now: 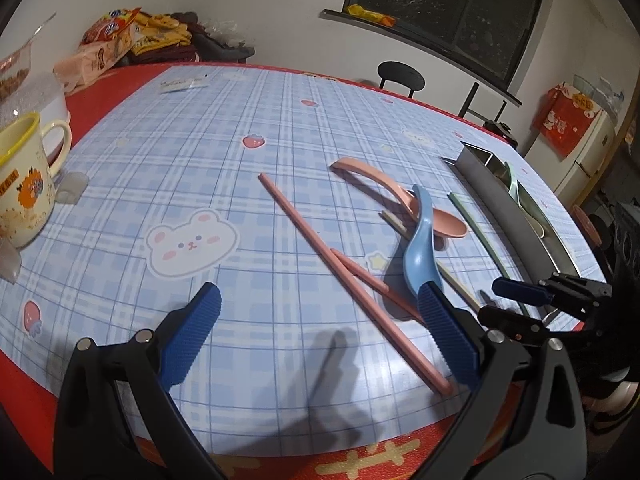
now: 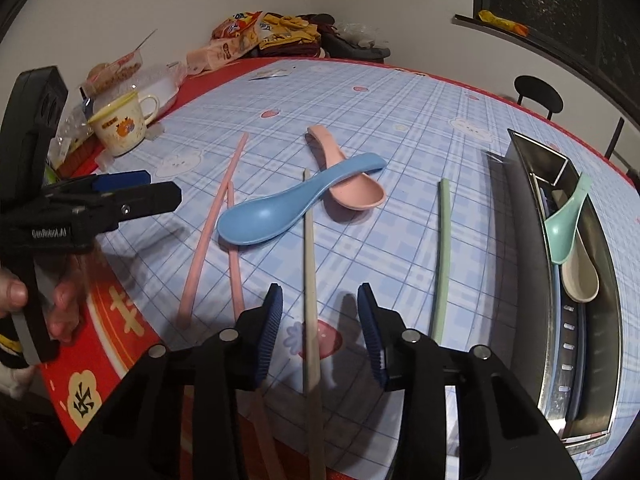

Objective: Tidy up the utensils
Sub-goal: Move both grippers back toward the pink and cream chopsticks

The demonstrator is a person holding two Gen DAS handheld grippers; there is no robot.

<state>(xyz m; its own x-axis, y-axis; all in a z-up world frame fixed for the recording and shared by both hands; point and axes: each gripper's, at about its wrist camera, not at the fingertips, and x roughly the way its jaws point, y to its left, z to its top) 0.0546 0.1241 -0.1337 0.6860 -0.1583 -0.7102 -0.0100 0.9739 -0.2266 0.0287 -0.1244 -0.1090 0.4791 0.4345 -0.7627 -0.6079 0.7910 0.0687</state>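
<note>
Beige chopstick [image 2: 309, 276] straight, between open right tongs [image 2: 320, 332]

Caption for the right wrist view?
Right gripper straddling beige chopstick, pads not touching; spoons and chopsticks scattered beside steel tray.

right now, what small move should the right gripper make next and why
Probably close the right gripper a little further on the beige chopstick. The chopstick already runs between its fingers, with gaps on both sides, so nothing is pinched yet. The metal tray, holding a green spoon and a beige spoon, sits just to the right for the drop.
</note>
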